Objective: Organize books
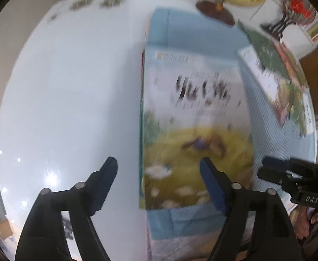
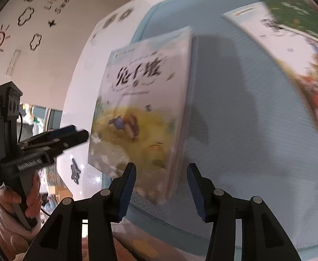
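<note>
The right hand-held gripper (image 2: 161,182) hangs open before a thin, stiff, glossy picture book (image 2: 141,108) near the left edge of the blue mat (image 2: 246,130), best pinched at its near edge; the left hand-held gripper (image 1: 159,174) is open too.

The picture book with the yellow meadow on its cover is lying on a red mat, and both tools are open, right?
Not quite. The mat is light blue, not red, as the right wrist view shows. The rest holds: the yellow-meadow picture book is there, and the left tool and right tool are both open.
</note>
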`<action>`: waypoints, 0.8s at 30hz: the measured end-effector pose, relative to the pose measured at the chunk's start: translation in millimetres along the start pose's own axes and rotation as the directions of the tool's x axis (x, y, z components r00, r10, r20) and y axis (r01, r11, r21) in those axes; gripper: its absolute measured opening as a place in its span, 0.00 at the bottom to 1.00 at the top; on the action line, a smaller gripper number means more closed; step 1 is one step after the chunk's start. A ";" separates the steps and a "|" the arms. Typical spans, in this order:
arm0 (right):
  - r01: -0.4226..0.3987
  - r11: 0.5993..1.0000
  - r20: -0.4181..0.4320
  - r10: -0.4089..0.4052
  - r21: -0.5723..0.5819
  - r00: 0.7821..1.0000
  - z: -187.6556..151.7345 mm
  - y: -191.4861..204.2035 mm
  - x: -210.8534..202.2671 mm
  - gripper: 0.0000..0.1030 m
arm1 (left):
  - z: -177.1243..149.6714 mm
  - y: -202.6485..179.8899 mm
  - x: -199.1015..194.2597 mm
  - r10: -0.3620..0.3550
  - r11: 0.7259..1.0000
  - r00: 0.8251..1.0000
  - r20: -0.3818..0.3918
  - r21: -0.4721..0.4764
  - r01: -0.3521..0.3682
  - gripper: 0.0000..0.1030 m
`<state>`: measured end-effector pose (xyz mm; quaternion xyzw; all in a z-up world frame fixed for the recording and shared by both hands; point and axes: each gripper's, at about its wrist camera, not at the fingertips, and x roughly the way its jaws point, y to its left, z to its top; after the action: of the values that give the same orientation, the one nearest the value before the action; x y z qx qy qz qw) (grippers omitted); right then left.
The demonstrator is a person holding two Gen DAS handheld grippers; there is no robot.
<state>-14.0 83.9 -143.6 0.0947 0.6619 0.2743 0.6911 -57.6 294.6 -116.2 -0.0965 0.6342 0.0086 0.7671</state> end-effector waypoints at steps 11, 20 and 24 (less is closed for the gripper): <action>0.113 0.982 0.280 -0.152 0.152 0.948 23.9 -135.8 -155.8 0.48 | 105.0 -120.3 5.5 -0.057 0.993 0.993 0.105 0.113 0.045 0.75; 0.147 0.976 0.363 -0.197 0.160 0.911 148.8 -244.0 -182.0 0.48 | 200.7 -222.7 93.2 -0.178 0.984 0.977 0.116 0.039 0.174 0.75; 0.115 0.979 0.326 -0.165 0.167 0.931 189.2 -275.3 -152.9 0.48 | 214.6 -242.3 130.0 -0.155 0.988 0.984 0.085 0.014 0.154 0.73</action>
<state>242.8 -178.2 -127.7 0.1432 0.5567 0.1551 0.8035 209.1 76.8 -171.7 -0.1423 0.5912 -0.0489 0.7923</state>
